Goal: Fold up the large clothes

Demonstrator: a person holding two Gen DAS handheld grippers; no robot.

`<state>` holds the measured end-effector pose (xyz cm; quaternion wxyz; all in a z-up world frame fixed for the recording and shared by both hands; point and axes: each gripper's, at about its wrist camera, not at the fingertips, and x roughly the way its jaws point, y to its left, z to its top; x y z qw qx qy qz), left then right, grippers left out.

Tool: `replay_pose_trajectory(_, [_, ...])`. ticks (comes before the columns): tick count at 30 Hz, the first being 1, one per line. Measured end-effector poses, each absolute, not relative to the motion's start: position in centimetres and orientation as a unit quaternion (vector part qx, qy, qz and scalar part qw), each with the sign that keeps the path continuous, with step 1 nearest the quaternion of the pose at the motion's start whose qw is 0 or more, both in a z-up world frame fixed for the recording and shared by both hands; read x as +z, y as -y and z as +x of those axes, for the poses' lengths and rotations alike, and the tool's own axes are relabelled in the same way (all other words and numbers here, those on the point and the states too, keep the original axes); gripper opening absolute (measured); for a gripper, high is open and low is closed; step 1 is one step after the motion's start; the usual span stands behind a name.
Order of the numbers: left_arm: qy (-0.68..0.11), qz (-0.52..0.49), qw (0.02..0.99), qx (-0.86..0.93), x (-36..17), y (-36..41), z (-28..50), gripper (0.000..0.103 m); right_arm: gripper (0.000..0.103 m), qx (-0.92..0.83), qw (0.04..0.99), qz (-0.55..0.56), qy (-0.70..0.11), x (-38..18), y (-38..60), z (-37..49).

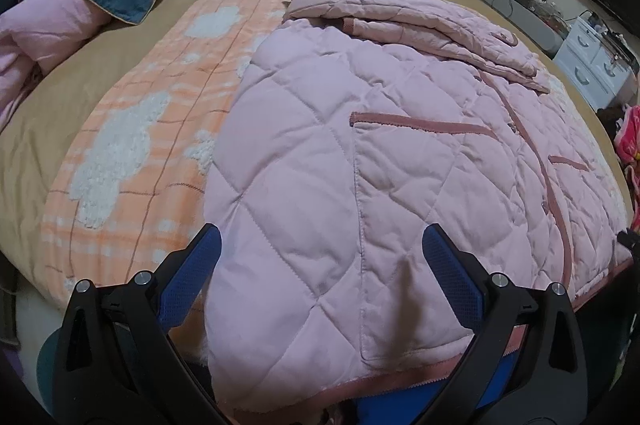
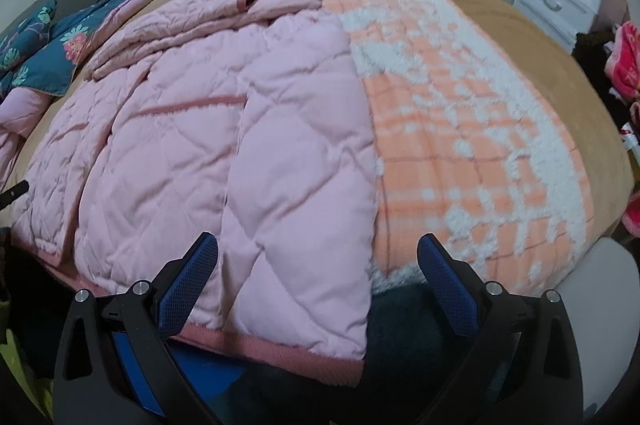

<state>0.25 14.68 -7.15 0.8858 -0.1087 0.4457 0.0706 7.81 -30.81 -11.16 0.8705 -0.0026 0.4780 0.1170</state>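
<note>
My pink quilted jacket [image 1: 360, 153] lies spread flat on the orange checked blanket [image 1: 132, 145] over the bed [image 1: 60, 85], one sleeve [image 1: 420, 25] folded across its top. My left gripper [image 1: 320, 265] is spread wide at the hem's left corner, and my right gripper [image 2: 318, 265] is spread wide at the hem's right corner, neither clamping fabric

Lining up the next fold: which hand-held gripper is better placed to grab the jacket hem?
Either, probably; slight edge to the left hand-held gripper. Its open fingers straddle the jacket hem squarely, while the right hand-held gripper sits half off the corner.
</note>
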Motion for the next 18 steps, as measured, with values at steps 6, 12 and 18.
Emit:
replay_pose_trajectory(6, [-0.451, -0.129, 0.88, 0.075, -7.4, -15.9, -0.6, 0.095, 0.087, 0.143, 0.851, -0.008, -0.506, -12.4, 29.9, 7.7])
replay_pose_trajectory(12, [-0.46, -0.16, 0.871, 0.068, -8.0, -17.0, -1.1, 0.095, 0.069, 0.162, 0.848, -0.033, -0.504, -12.6, 28.8, 7.3])
replay_pose_trajectory(18, [-0.484, -0.188, 0.853, 0.059, -9.5, -17.7, -1.3, 0.095, 0.029, 0.192, 0.868, -0.001, -0.458, -11.0, 29.4, 6.5])
